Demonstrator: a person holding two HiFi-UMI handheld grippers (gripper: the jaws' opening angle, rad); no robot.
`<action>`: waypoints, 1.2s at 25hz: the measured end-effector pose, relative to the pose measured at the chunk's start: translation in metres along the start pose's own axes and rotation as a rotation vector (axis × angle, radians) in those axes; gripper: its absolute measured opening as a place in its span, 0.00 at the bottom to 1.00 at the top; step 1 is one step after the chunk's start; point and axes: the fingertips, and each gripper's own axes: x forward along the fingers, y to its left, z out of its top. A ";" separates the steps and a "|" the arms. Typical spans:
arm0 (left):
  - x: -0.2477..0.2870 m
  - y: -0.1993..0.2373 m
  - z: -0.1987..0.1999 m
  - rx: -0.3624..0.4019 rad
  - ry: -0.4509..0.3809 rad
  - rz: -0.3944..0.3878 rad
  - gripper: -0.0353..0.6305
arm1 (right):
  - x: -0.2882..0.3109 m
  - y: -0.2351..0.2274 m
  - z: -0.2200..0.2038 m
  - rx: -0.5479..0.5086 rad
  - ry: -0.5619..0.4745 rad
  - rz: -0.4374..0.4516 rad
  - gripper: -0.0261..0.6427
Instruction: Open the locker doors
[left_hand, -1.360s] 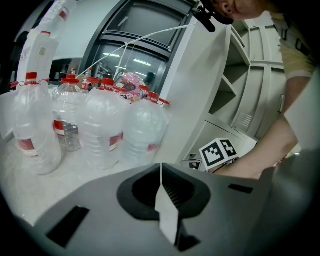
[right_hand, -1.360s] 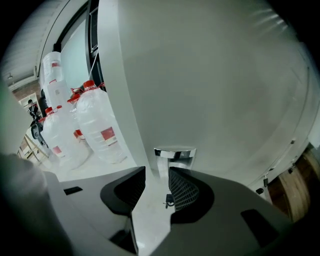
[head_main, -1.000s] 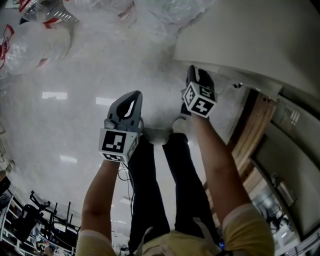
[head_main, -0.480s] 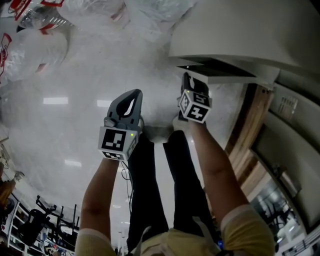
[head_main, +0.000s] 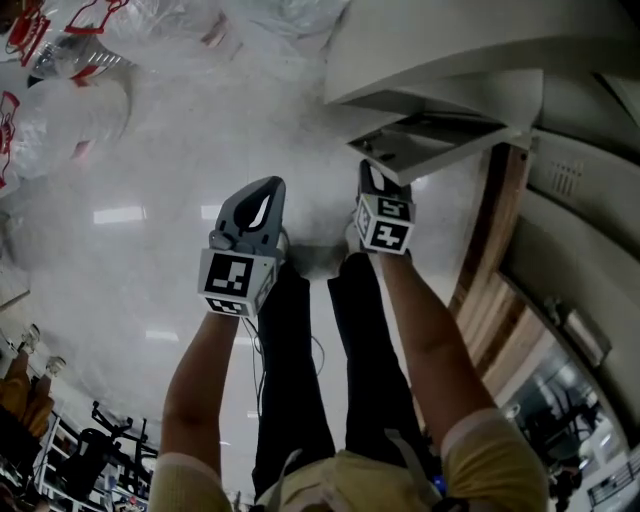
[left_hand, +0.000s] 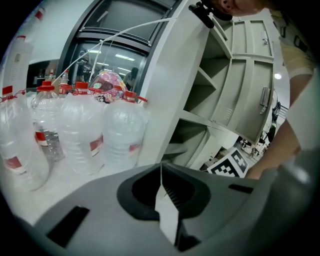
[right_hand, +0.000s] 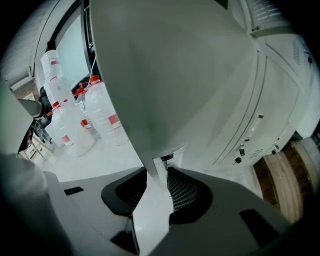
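The pale grey locker (head_main: 560, 60) fills the head view's upper right. One of its doors (head_main: 430, 135) stands swung out, and my right gripper (head_main: 377, 175) is shut on that door's lower edge. In the right gripper view the door panel (right_hand: 170, 75) comes down between the jaws of the right gripper (right_hand: 160, 172), with a small latch piece (right_hand: 167, 152) at the pads. My left gripper (head_main: 262, 192) hangs over the floor left of the door, away from the locker. Seen in its own view, the left gripper (left_hand: 161, 175) has its jaws closed together on nothing. Open compartments (left_hand: 215, 95) show beside it.
Several large water bottles (head_main: 60, 110) with red caps stand on the glossy floor at the left, also bottles (left_hand: 80, 130) in the left gripper view. Closed locker doors (right_hand: 280, 90) with keys lie right of the held door. Wooden boards (head_main: 490, 260) lean by the locker's base.
The door has swung farther out from the locker, and my right gripper has moved left with it. The left gripper has shifted only slightly.
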 end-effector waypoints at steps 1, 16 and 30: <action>0.000 -0.003 0.001 0.003 0.001 -0.005 0.06 | -0.003 -0.002 -0.005 0.001 0.007 -0.003 0.23; -0.006 -0.049 0.010 0.061 0.029 -0.079 0.06 | -0.058 -0.040 -0.050 0.032 0.046 -0.081 0.23; 0.002 -0.092 0.011 0.126 0.062 -0.160 0.06 | -0.110 -0.090 -0.080 0.182 0.039 -0.210 0.23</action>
